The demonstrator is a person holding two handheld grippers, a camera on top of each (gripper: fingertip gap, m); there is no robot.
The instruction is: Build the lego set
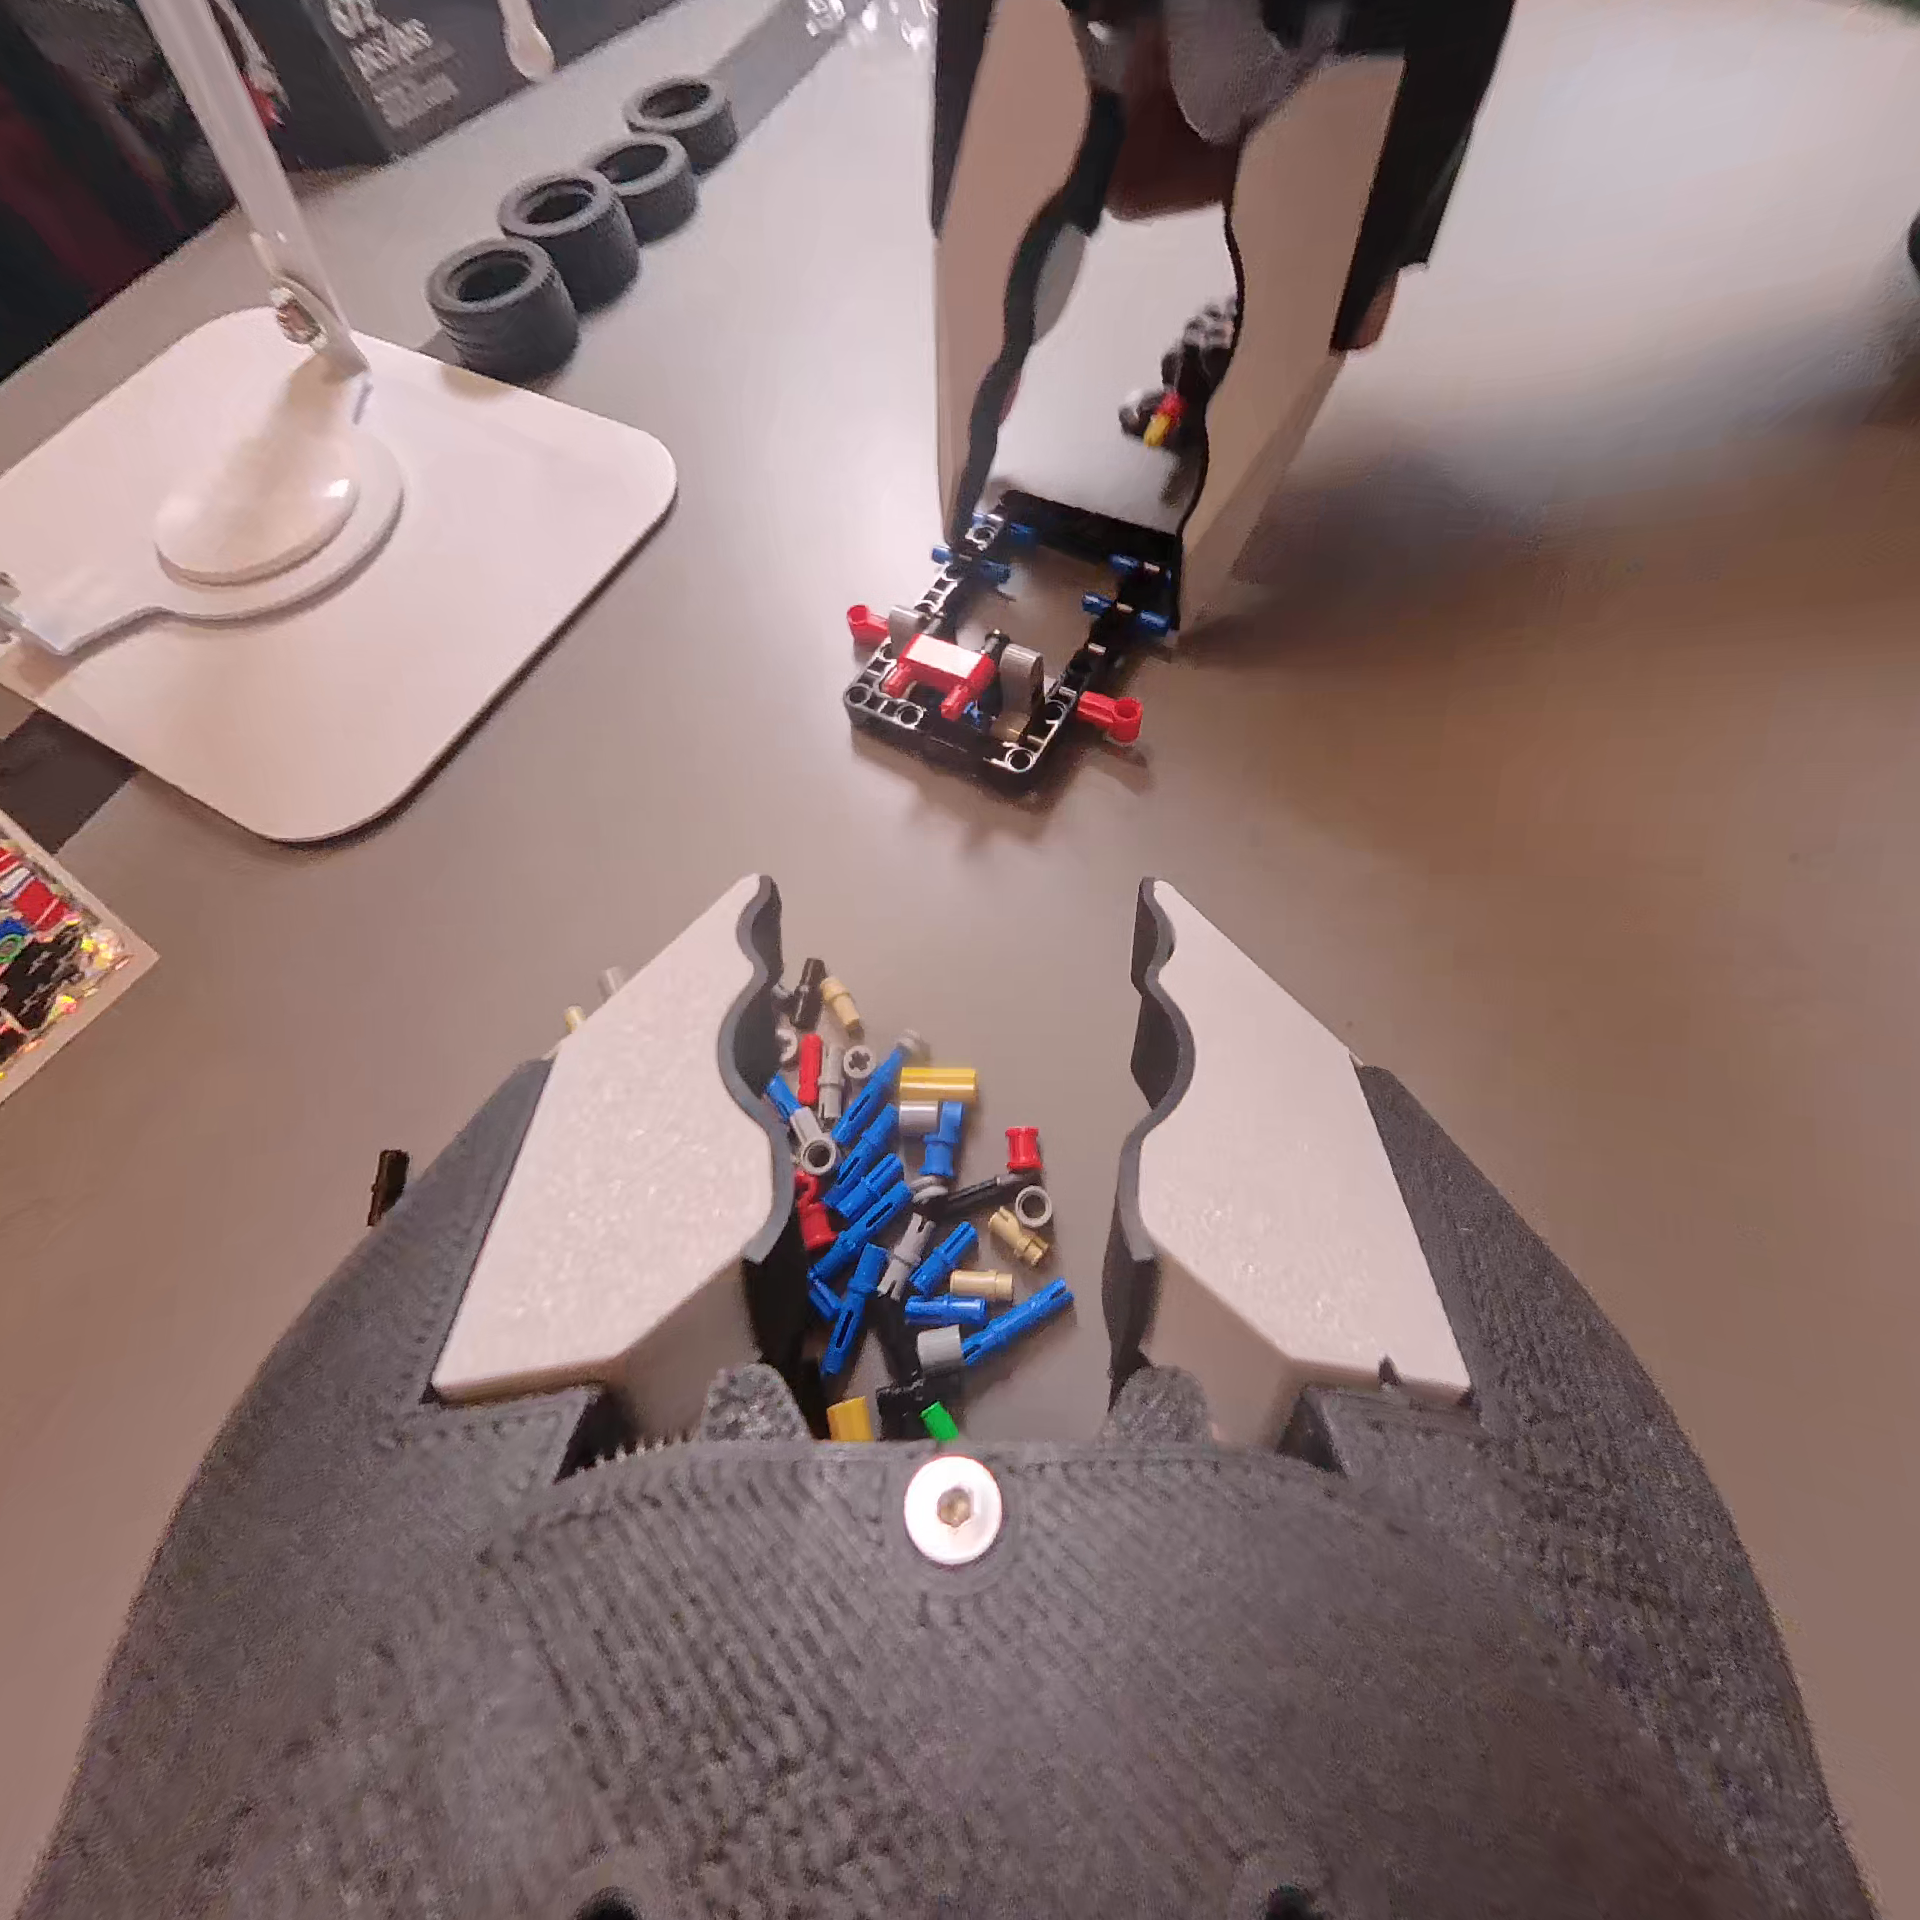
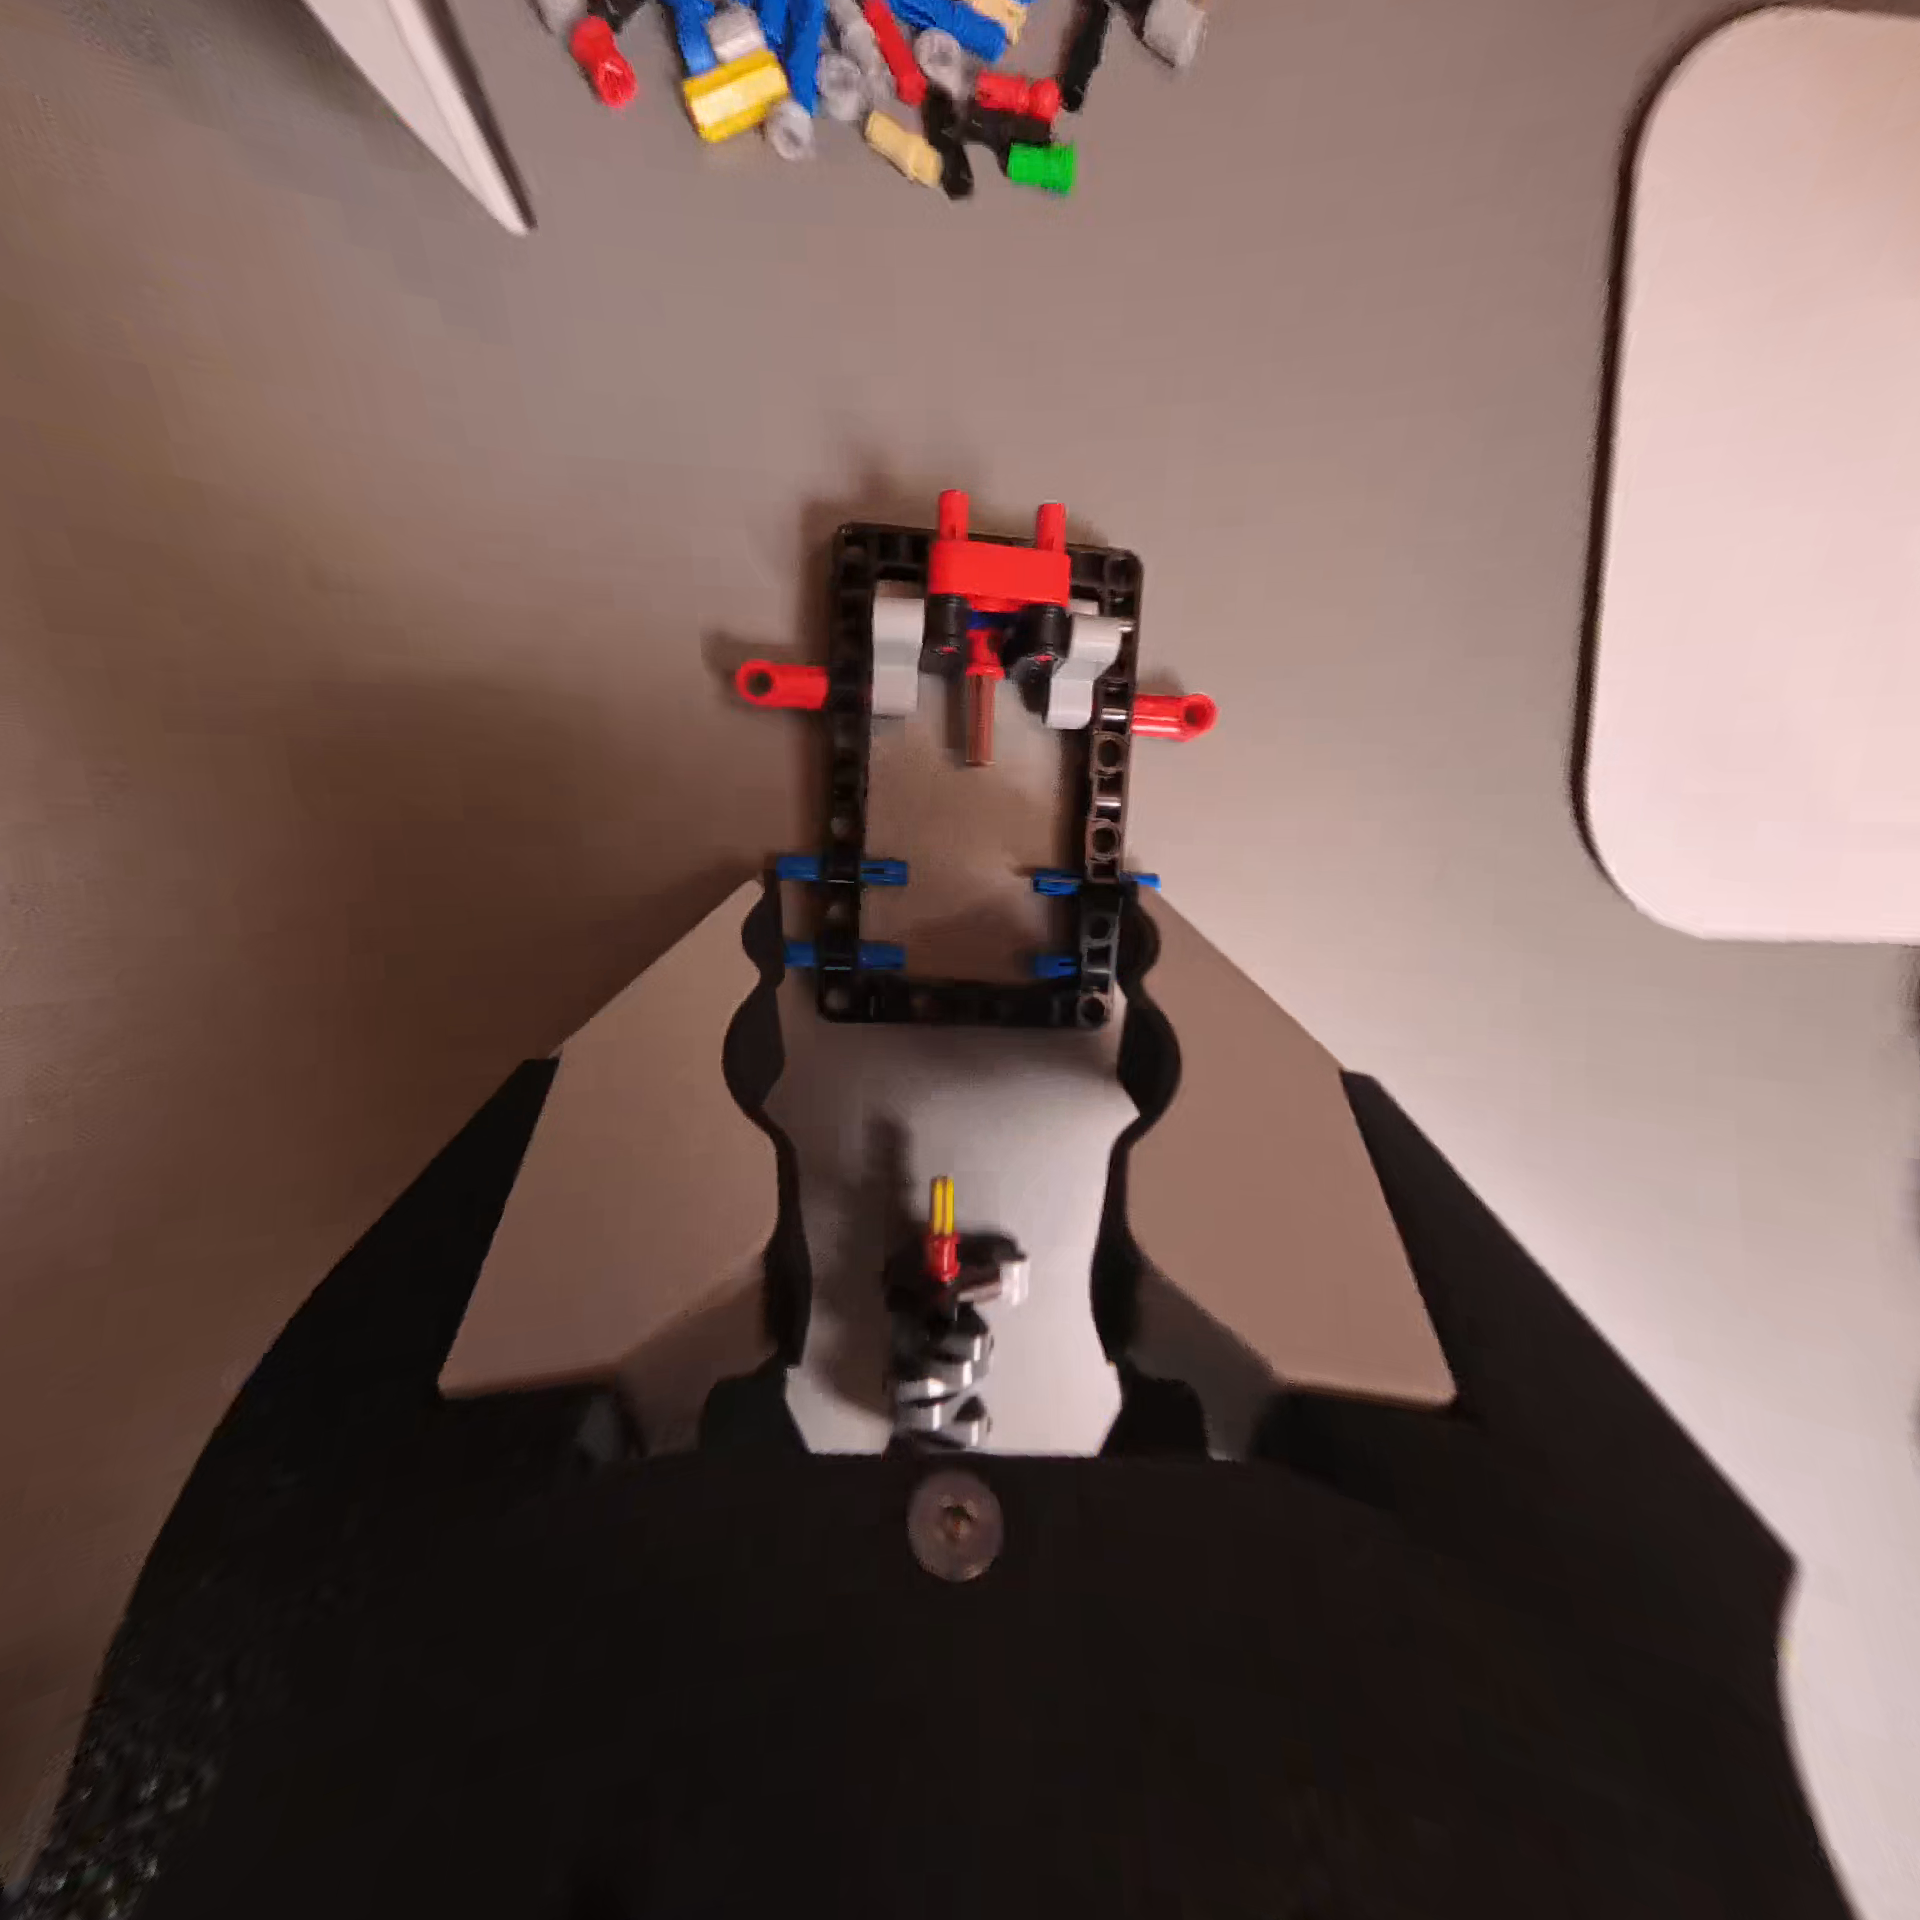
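A black rectangular lego frame (image 1: 1039,665) (image 2: 847,748) with red, grey and blue parts lies flat on the grey-brown table. My right gripper (image 2: 951,904) (image 1: 1081,566) is open, and its tips stand on either side of the frame's near end without gripping it. A small black and grey sub-assembly (image 2: 951,1320) with a red and yellow axle lies on the table between its fingers. My left gripper (image 1: 956,904) is open and empty, with its fingers either side of a pile of small pins (image 1: 914,1195) (image 2: 862,73). One left finger (image 2: 447,114) shows in the right wrist view.
A white lamp base (image 1: 468,644) (image 2: 1766,468) stands left of the frame. Several black tyres (image 1: 582,239) sit in a row behind it. A shiny sticker sheet (image 1: 52,966) lies at the left edge. A dark box (image 1: 343,73) stands at the back. Tip to tip, the grippers are about 12 cm apart.
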